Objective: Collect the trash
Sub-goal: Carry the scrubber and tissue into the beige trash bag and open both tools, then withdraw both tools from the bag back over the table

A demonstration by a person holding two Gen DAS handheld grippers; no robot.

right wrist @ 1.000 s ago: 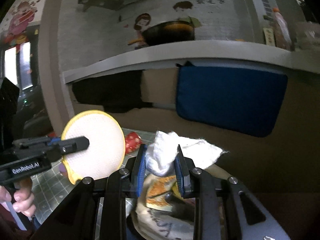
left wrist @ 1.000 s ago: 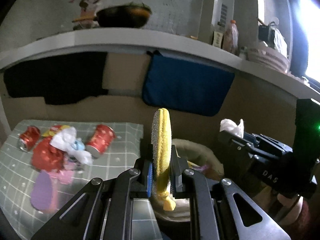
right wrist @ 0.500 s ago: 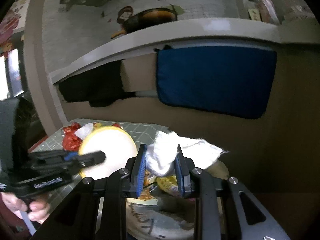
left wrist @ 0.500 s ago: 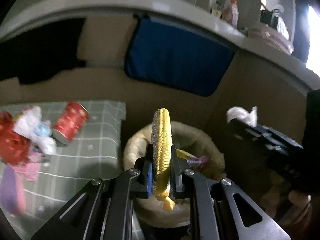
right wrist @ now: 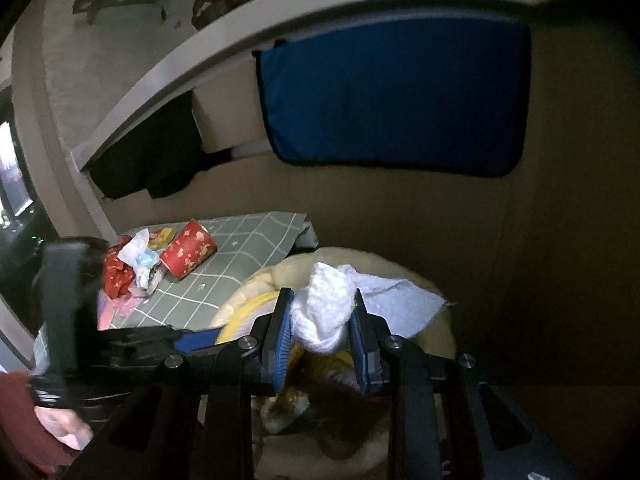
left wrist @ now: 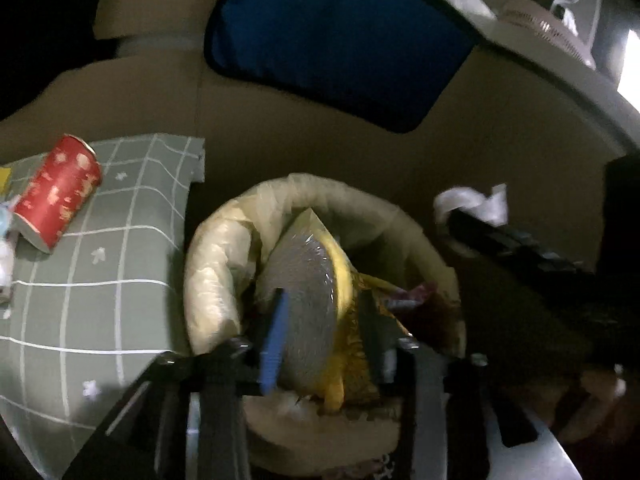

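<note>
My left gripper [left wrist: 328,340] jaws just opened, round scrubber [left wrist: 304,300] loose over the bin [left wrist: 208,280]; right gripper [right wrist: 320,340] pinches tissue [right wrist: 324,312] (light, may snag the rim).

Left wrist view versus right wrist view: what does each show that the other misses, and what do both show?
Left only: the scrubber's grey face, tilted over the bin between the left gripper's just-opened fingers.

Right only: the red wrapper pile, a hand and the right gripper's fingers pinching the tissue.

Both: bin, tissue, red can, checked mat, blue cushion.
</note>
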